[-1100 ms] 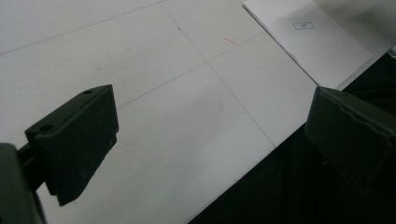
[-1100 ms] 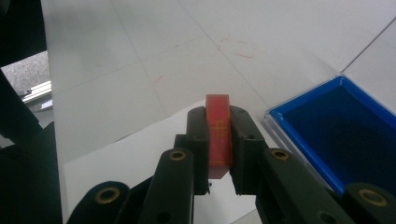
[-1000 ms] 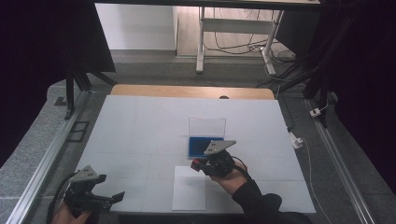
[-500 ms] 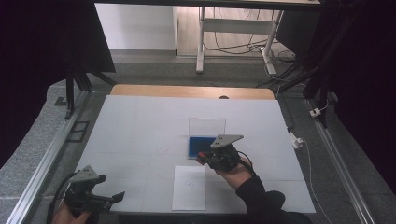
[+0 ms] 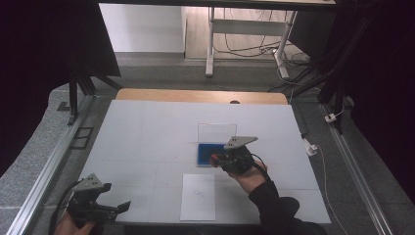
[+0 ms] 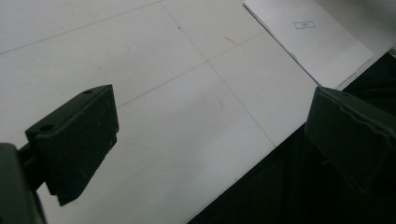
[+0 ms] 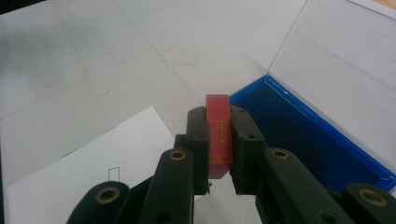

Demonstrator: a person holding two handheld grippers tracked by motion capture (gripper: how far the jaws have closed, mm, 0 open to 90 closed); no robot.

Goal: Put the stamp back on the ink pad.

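A blue ink pad [image 5: 204, 153] lies near the table's middle, its clear lid [image 5: 217, 132] standing open behind it. My right gripper [image 5: 216, 159] hovers at the pad's right front corner and is shut on a red stamp [image 7: 219, 135]. In the right gripper view the pad [image 7: 308, 140] lies just ahead to the right and the lid [image 7: 341, 70] beyond it. A white sheet of paper [image 5: 198, 196] with a small printed box lies in front of the pad. My left gripper [image 5: 115, 210] rests open and empty near the front left edge, its jaws wide apart [image 6: 210, 126].
The white table [image 5: 147, 137] ends in a wooden strip [image 5: 200, 95] at the far side. Metal rails run along both sides. In the left gripper view the paper [image 6: 313, 42] lies at the upper right beside the table's dark front edge.
My right gripper has carried the red stamp a little away from me and to the right, from over the paper's far edge to the ink pad. The left gripper has stayed put.
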